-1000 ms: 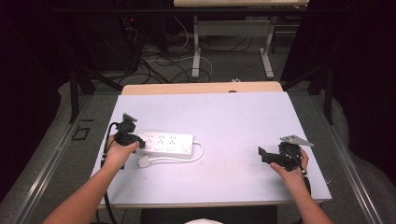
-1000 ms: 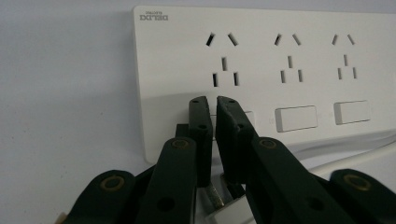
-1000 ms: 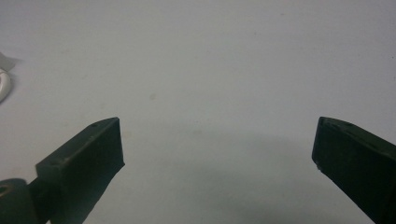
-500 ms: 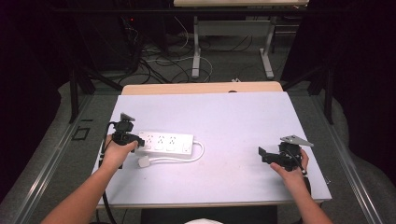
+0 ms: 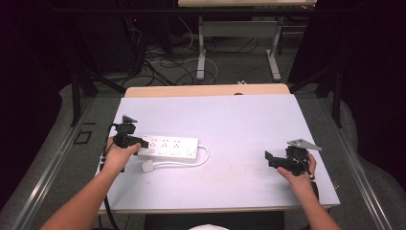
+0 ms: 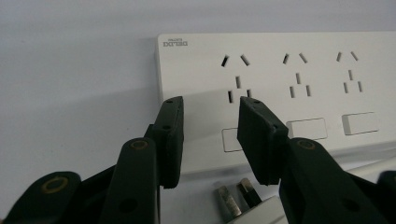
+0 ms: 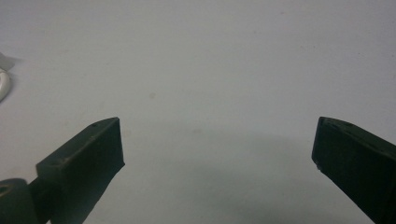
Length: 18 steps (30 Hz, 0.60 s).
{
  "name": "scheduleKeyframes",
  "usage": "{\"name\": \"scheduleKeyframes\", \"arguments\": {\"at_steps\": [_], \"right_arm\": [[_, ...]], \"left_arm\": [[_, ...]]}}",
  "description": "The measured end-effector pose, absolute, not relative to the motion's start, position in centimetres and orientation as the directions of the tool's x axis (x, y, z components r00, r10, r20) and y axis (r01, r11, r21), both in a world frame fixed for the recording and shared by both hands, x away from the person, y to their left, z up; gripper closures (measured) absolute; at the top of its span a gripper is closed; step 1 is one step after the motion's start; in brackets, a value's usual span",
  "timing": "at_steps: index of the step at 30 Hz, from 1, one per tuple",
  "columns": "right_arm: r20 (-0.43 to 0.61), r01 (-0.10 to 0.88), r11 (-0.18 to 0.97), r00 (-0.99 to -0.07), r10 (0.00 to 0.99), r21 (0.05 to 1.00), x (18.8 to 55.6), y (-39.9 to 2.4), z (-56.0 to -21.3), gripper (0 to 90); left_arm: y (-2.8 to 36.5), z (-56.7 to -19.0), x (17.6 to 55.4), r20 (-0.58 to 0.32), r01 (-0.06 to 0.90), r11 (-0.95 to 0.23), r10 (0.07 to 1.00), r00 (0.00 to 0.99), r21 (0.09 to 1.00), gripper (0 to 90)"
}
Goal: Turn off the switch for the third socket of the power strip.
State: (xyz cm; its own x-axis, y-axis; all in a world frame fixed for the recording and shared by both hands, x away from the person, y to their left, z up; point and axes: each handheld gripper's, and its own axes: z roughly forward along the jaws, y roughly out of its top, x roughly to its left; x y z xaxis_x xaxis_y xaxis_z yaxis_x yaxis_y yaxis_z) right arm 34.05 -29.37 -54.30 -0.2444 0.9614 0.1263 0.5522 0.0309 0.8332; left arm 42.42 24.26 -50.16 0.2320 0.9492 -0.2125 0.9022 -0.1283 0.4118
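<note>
On the left half of the bench (image 5: 239,120), the white power strip (image 5: 168,146) lies flat with its cord (image 5: 203,155) looped along its near side and the plug (image 5: 147,166) resting close by. It looks rigid, light and smooth-sided, so it is best gripped across its narrow end, where the left claw (image 6: 210,135), jaws just opening and part-spread, holds nothing. The right claw (image 7: 217,154) gapes wide and empty over bare surface, with ample room toward the far edge.

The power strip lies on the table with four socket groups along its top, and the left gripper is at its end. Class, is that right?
Not quite: the power strip has three socket groups, as the left gripper view shows. It does lie on the table, with the left gripper at its end.
</note>
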Motion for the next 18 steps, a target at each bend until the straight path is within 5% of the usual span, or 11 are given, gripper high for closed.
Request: {"name": "scheduleKeyframes", "arguments": {"at_steps": [18], "right_arm": [[0.121,0.550,0.035,-0.245,0.962,0.834,34.05,-29.44,-54.31,1.5]], "left_arm": [[24.57,-49.72,42.44,-0.139,0.872,-0.154,0.960,0.244,0.465,41.4]]}}
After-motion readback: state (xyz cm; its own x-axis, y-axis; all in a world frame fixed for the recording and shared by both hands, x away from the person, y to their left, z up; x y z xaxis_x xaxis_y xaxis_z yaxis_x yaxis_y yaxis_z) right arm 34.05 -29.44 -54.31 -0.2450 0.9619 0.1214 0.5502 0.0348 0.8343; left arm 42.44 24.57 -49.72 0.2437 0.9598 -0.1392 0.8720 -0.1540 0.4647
